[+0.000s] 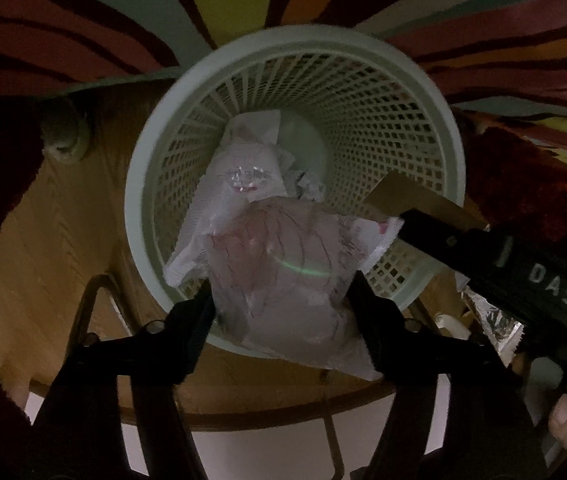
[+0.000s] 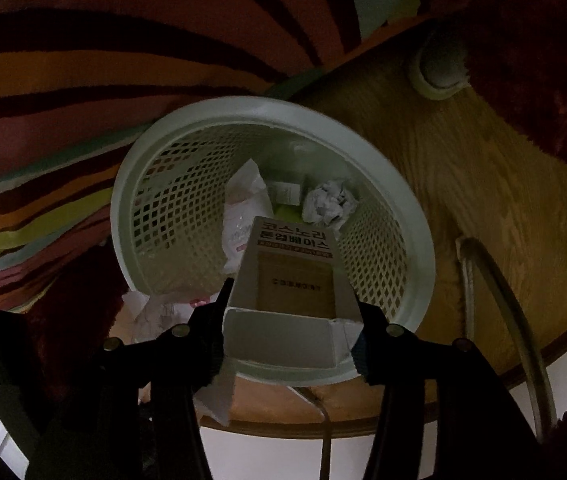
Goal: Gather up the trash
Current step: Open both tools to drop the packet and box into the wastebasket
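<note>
Above the mesh basket (image 1: 367, 80), the left gripper (image 1: 283, 300) clasps a plastic bag (image 1: 283, 264) and the right gripper (image 2: 289, 308) grips a small carton (image 2: 291, 280), both over its rim

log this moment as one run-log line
left gripper: plastic bag between jaws | right gripper: box | both over basket

Both fisheye views are dim and murky, edges bowed and vignetted black. The pale green perforated plastic wastebasket (image 1: 435, 92) rim smears slightly; a faint green flare arcs mid-frame.

Striped multicoloured rug (image 1: 123, 12) beside a round wooden tabletop (image 2: 463, 184).
</note>
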{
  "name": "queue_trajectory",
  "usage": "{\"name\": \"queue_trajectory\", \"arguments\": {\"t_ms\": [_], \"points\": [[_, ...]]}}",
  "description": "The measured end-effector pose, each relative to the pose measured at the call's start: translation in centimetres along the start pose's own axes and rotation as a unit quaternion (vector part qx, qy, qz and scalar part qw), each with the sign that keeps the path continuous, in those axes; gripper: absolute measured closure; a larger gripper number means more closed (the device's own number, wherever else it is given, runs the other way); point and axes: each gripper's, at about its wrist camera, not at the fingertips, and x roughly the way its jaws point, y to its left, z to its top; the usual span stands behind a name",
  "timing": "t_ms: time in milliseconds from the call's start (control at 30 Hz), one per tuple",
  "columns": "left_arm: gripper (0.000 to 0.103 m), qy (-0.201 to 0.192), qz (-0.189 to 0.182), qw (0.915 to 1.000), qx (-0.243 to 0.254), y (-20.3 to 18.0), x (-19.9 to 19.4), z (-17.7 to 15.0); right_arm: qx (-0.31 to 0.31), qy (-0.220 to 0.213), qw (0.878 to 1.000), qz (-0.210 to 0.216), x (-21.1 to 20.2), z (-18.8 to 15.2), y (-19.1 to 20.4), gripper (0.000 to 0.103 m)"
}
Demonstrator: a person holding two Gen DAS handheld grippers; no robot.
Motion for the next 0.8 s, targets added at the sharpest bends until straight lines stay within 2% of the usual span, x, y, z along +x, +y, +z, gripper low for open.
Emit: {"name": "queue_trajectory", "arguments": {"t_ms": [33,67,100,167,300,800], "points": [[0.027,0.009,0.001,1.0000,-0.003,0.1,0.4,0.0,0.004,0.002,1.000,0.002,0.1,0.1,-0.1,0.030],[0.019,0.018,0.004,0.9998,-0.005,0.1,0.7,0.0,0.007,0.004,1.000,0.004,0.2,0.1,-0.2,0.021],[0.017,0.022,0.008,0.9997,-0.004,0.1,0.8,0.0,0.008,0.005,1.000,0.007,0.3,0.1,-0.3,0.009],[0.016,0.012,0.019,0.9997,0.000,-0.1,0.8,-0.1,0.005,0.007,1.000,0.005,0.4,0.1,-0.1,0.008],[0.014,-0.003,0.013,0.9999,-0.006,0.1,0.2,-0.1,-0.003,0.008,1.000,0.000,0.6,0.1,0.1,0.008],[0.014,0.012,0.026,0.9995,-0.014,0.6,0.3,-0.5,0.008,-0.006,1.000,0.009,-0.5,-0.2,-0.1,0.008]]}}
